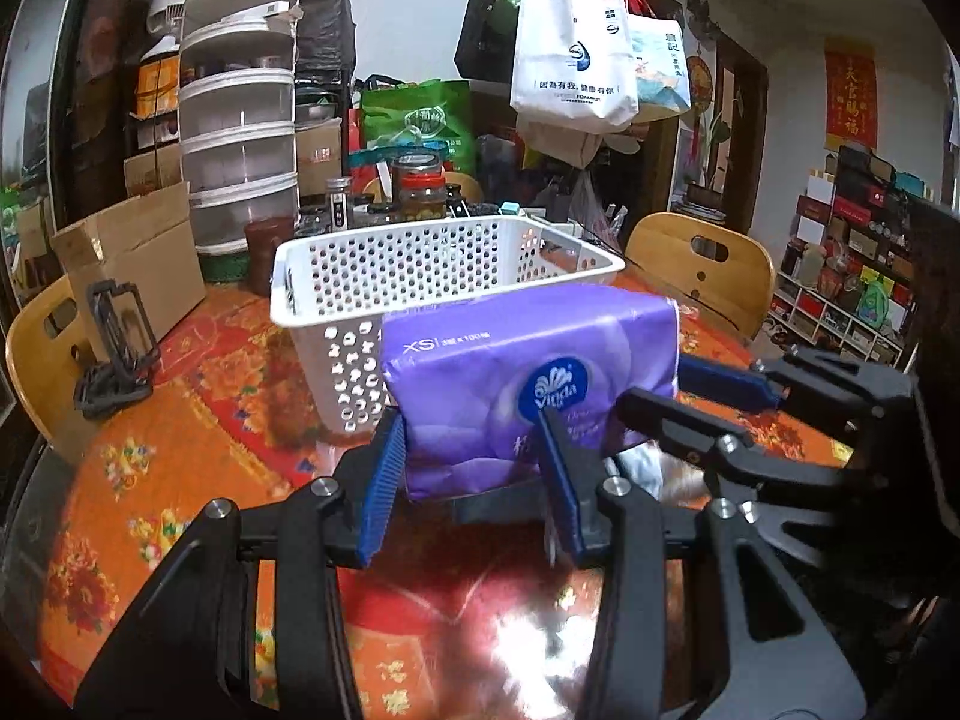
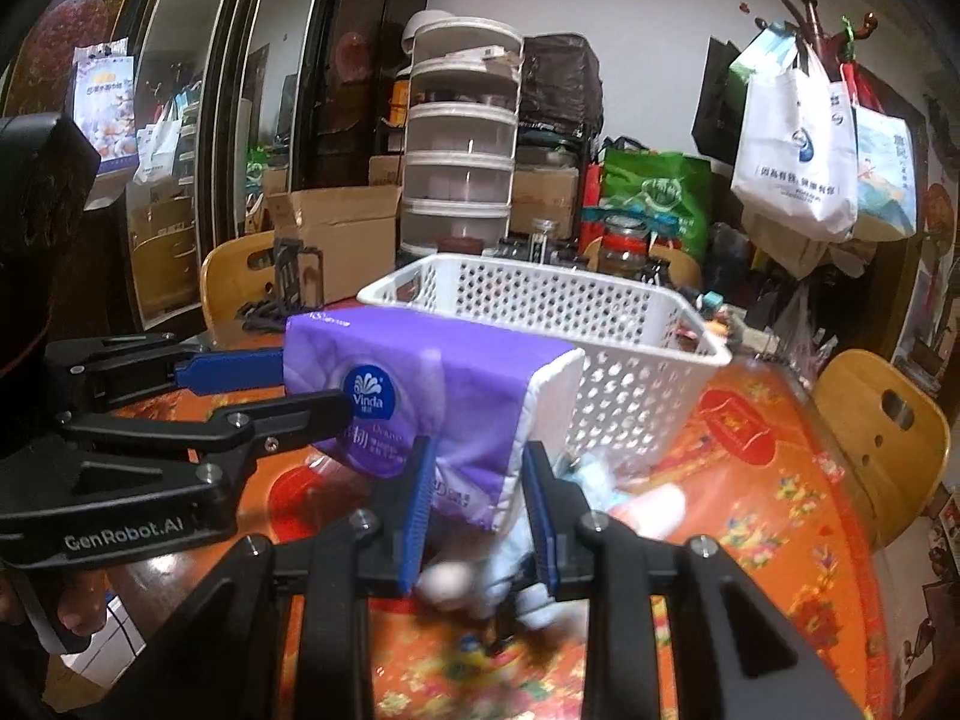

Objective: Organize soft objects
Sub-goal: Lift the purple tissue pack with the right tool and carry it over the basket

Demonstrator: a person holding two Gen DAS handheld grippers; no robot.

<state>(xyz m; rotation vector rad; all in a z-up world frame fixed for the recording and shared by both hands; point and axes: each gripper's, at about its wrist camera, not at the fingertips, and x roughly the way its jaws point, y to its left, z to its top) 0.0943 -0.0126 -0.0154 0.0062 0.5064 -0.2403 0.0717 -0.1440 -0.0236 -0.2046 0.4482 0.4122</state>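
Before the white basket (image 1: 444, 264), both jaws pinch the purple tissue pack (image 1: 528, 384); only right view shows its white end.

The surface (image 1: 180, 450) wears an orange floral cloth. On it stand a white perforated basket (image 1: 420, 258), a cardboard box (image 1: 138, 264), a stacked food cover (image 1: 240, 120), jars (image 1: 420, 189) and a black stand (image 1: 114, 354).

We're in a lived-in home dining room: a round table (image 1: 180, 420) under a red-and-orange floral cloth, wooden chairs (image 1: 702, 264) around it, tote bags (image 1: 570, 60) hanging at twelve o'clock, jars (image 1: 420, 186) and stacked food containers (image 1: 240, 120) at eleven.
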